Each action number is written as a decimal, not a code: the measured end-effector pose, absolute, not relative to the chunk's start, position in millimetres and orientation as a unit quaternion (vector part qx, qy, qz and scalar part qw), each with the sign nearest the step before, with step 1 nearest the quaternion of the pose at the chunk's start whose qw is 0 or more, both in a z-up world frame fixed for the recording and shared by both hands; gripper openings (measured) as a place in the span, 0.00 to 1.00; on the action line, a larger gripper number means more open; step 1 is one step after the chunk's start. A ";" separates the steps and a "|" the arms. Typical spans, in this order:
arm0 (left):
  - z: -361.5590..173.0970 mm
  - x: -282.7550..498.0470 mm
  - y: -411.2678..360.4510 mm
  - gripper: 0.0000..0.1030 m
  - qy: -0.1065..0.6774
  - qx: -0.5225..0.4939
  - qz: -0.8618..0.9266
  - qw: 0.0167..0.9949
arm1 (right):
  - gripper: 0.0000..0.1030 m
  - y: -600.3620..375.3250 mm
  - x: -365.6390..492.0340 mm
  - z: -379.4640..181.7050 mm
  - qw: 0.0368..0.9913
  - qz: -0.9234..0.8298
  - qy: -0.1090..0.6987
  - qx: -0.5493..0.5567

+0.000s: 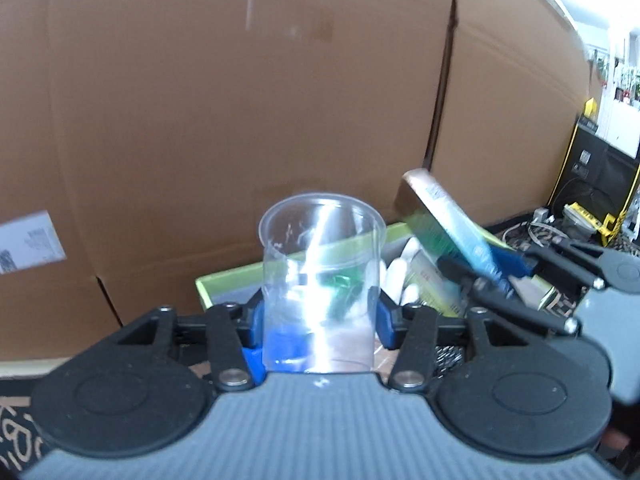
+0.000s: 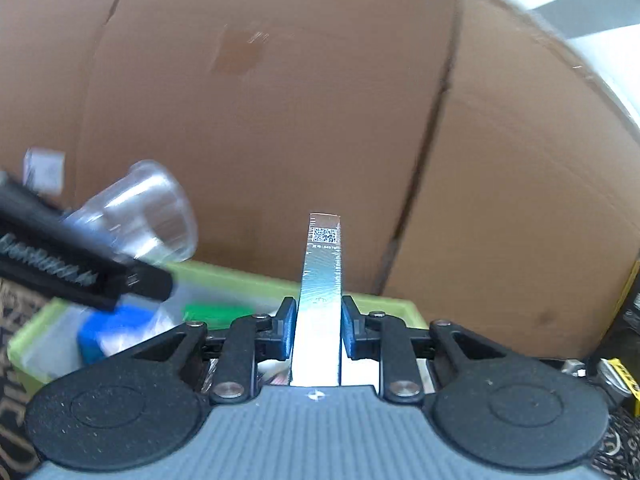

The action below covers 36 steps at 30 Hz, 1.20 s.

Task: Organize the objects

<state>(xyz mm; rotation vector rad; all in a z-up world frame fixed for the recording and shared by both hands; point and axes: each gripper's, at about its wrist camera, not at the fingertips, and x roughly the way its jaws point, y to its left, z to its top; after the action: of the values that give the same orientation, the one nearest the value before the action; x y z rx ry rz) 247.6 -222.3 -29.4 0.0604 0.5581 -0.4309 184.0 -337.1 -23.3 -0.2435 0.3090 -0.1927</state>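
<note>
Nearest the left wrist camera, the left tool (image 1: pixel 320 316) has its blue pads (image 1: pixel 387 320) pressed against both sides of a clear plastic cup (image 1: pixel 320 280), which stands upright between them with its open rim up; the same cup (image 2: pixel 140 212) appears at the left of the right wrist view, tilted there and blurred, beside a black arm of the left tool (image 2: pixel 80 268). Close to the right wrist camera, the right tool (image 2: pixel 318 328) is clamped on a flat box (image 2: pixel 320 304) seen edge-on, its narrow silvery side rising straight up between the blue pads (image 2: pixel 286 330) and carrying a small printed code near the top. From the left view that flat box (image 1: pixel 448 232) shows a green and blue face and leans over a lime-green bin (image 1: pixel 224 284), with the right tool (image 1: pixel 504 272) gripping its lower end. Inside the lime-green bin (image 2: pixel 24 340) lie several things, among them a blue object (image 2: pixel 108 332) and a green one (image 2: pixel 216 314), too blurred to name. Behind everything stands a large cardboard box (image 1: pixel 240 120), and a patterned table (image 2: pixel 16 304) surface shows at the edges
</note>
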 end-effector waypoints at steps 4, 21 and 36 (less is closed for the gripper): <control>-44.5 244.4 -213.0 0.74 0.266 0.031 -0.202 0.942 | 0.55 -339.5 159.4 -25.6 0.985 -0.078 0.130 -0.075; -26.9 219.5 -173.3 1.00 0.242 -0.014 -0.169 0.955 | 0.21 -332.0 133.0 -26.4 0.986 -0.069 0.151 -0.002; -20.5 92.5 -153.2 1.00 0.233 0.018 -0.140 0.962 | 0.97 -294.0 4.8 -6.8 0.981 -0.111 0.160 0.022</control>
<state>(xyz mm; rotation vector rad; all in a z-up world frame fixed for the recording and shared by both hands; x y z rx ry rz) 92.5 -153.2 -20.5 0.0355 0.4717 -0.2837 4.8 -294.0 -6.8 0.0438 0.3224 -0.2225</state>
